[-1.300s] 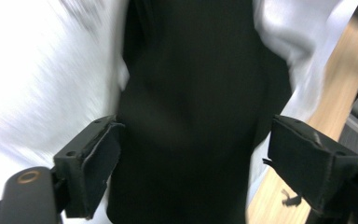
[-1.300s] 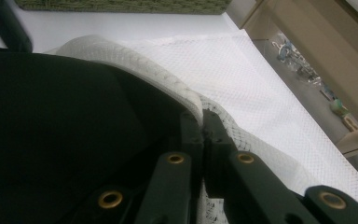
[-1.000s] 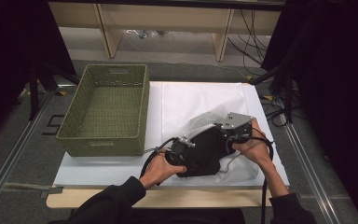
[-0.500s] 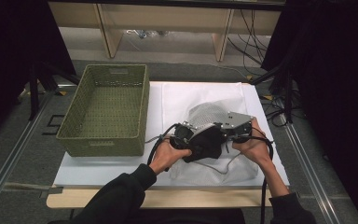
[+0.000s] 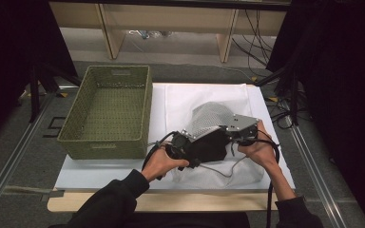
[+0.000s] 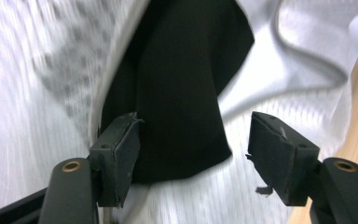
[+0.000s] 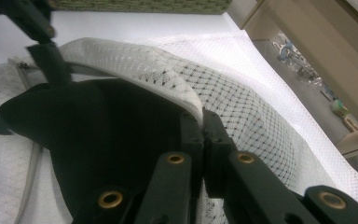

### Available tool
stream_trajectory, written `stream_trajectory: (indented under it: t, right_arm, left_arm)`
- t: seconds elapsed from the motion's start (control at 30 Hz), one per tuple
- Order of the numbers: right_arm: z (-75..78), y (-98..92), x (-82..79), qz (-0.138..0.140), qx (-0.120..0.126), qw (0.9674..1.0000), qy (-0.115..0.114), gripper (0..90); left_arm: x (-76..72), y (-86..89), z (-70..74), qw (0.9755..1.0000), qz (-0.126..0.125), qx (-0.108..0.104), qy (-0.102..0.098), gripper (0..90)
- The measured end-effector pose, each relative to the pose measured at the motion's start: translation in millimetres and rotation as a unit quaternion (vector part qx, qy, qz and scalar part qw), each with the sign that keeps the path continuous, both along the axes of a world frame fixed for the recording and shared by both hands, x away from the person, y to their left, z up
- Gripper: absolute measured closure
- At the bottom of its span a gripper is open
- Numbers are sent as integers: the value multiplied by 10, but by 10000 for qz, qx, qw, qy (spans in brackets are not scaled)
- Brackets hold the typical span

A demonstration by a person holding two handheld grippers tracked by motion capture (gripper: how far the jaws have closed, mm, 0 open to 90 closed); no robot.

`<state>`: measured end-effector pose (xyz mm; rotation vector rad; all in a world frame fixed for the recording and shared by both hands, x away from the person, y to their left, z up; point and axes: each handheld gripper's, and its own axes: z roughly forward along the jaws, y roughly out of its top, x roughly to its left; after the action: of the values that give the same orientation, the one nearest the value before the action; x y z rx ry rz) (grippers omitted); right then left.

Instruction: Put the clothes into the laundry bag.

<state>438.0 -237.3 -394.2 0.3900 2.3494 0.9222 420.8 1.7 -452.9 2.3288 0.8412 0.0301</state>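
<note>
A white mesh bag (image 5: 210,118) lies on the white sheet, its mouth lifted toward the near side. A black garment (image 5: 208,148) sits partly inside that mouth. My right gripper (image 5: 229,137) is shut on the bag's white rim (image 7: 186,95), holding it up over the black garment (image 7: 98,140). My left gripper (image 6: 193,126) has just been opening; its jaws stand apart with a fold of the black garment (image 6: 182,70) between them, and the pads do not press on it. The mesh bag (image 6: 42,60) lies around that fold. From above, the left gripper (image 5: 190,145) is at the garment's left edge.
A green woven basket (image 5: 107,111) stands empty at the left of the table, close to the left hand. The white sheet (image 5: 204,95) covers the table's middle and right. The table's near wooden edge (image 5: 171,202) runs below both forearms. Cables trail from both grippers.
The left gripper pushed the black garment up into the bag's mouth, then let go of it and drew back slightly. The right gripper held the rim in place.
</note>
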Motion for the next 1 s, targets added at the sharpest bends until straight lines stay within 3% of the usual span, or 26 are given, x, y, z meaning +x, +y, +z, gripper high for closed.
stream_trajectory:
  t: [0.1,0.17,0.2,0.23,0.27,0.37,0.43,0.53,0.73,0.77,0.87,1.0]
  right_arm:
    - [-9,9,-6,10,-25,10000,12,898]
    - [-18,22,-10,-44,-1,10000,49,898]
    - [-17,27,-5,15,-35,10000,7,897]
    - [-17,27,-5,15,-35,10000,7,897]
    - [-23,23,-13,-31,-5,10000,51,897]
    - [-25,17,-13,-55,6,9999,95,898]
    - [-23,11,-11,-44,-16,10000,68,897]
    - [-18,13,2,44,-87,10000,-19,898]
    - [-25,29,-11,-30,-28,10000,63,898]
    - [-26,28,-11,-28,-26,10000,63,898]
    - [-21,9,2,23,-61,10000,23,898]
    - [-33,7,4,23,-76,10000,31,898]
  left_arm:
    - [-23,-38,-70,9999,-33,150,-15,362]
    - [-2,-95,-121,9999,33,144,-80,456]
    - [19,-118,-143,9998,18,144,-106,591]
    - [50,-128,-149,9996,-69,222,-136,591]
    - [74,-151,-167,9997,3,153,-170,701]
    - [154,-160,-154,9998,113,-12,-182,806]
    - [203,-170,-130,9996,51,60,-257,826]
    - [284,-243,-148,9994,206,-3,-263,832]
    - [380,-303,-160,9985,378,-97,-378,834]
    - [394,-336,-174,9972,591,-277,-378,834]
    - [462,-372,-185,9951,820,-355,-419,833]
    - [533,-431,-189,9939,924,-377,-460,833]
